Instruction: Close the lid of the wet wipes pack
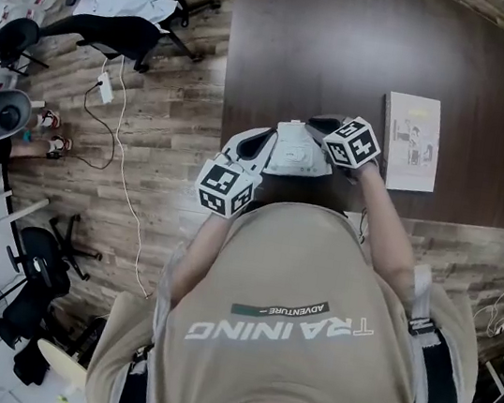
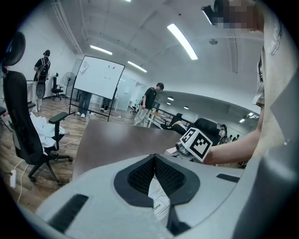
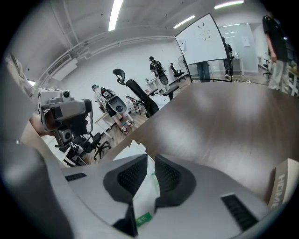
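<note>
Off to the left, a black office chair (image 1: 117, 32) stood on the plank floor (image 1: 158, 134), well clear of the dark brown table (image 1: 353, 41). The person stood hard against the table's near edge. The left gripper (image 1: 262, 148) reached in from that side, and its own view showed its ribbed pads (image 2: 142, 175) closed together on the white film of the wet wipes pack (image 2: 156, 192). A small tab printed OPEN (image 2: 160, 204) sat just below the pinch.

The wet wipes pack (image 1: 296, 152) hung between the two tools right at the table's near edge. I couldn't tell whether it touched the tabletop or whether its lid was up or down.

The right gripper (image 1: 324, 133) held the pack's other side. Its jaws were clamped on a white fold of the pack (image 3: 145, 191), with a green label (image 3: 144, 218) showing low in the gap. Farther right, a pale box (image 1: 410, 142) lay flat on the table, near that gripper but apart from it.
</note>
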`<state>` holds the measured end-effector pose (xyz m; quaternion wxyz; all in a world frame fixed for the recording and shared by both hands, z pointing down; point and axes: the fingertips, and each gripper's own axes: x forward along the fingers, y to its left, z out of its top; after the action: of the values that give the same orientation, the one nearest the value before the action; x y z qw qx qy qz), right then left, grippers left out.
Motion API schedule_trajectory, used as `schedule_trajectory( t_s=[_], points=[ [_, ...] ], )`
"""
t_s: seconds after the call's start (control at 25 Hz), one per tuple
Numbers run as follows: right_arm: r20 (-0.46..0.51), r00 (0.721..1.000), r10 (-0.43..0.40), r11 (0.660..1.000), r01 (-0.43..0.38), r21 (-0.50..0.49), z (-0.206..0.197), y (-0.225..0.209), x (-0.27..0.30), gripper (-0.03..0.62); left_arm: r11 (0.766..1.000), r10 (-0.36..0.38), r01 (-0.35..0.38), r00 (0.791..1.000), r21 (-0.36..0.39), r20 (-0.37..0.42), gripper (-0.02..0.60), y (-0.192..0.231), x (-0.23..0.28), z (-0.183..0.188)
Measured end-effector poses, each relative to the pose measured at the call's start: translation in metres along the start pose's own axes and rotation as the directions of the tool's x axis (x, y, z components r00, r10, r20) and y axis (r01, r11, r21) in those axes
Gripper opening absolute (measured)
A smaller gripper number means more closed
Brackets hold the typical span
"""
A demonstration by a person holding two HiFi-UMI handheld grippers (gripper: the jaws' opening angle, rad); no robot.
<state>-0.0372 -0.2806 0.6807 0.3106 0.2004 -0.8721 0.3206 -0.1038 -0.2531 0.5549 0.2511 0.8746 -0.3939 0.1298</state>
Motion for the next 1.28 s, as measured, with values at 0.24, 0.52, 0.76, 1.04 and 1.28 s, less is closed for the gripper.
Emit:
schedule_trajectory(
  t_s=[0.24,0.52,0.76,1.04,1.28],
  points=[
    [0.045,0.999,-0.029,0.997,0.032,-0.074,0.000,0.020,-0.014,0.052,1.000,0.000,0.000,1.000,0.014,0.025,0.011,0.000,-0.010,0.003],
    [0.036,0.998,-0.055,0.984,0.060,-0.165,-0.011,0.043,-0.023,0.054,0.999,0.038,-0.039,0.996,0.019,0.077,0.011,0.006,-0.032,0.005],
    [0.020,0.998,-0.065,0.979,0.067,-0.193,-0.023,0.056,-0.032,0.054,0.998,0.060,-0.060,0.991,-0.003,0.120,0.011,0.004,-0.042,0.010],
    [-0.020,0.998,-0.064,0.983,0.060,-0.172,-0.044,0.063,-0.030,0.054,0.999,0.053,-0.054,0.991,0.003,0.121,0.011,0.000,-0.054,0.009],
    [-0.062,0.997,-0.043,0.985,0.032,-0.170,-0.058,0.065,-0.024,0.062,0.998,0.057,-0.055,0.991,-0.020,0.121,0.011,0.001,-0.059,0.003]
  ],
)
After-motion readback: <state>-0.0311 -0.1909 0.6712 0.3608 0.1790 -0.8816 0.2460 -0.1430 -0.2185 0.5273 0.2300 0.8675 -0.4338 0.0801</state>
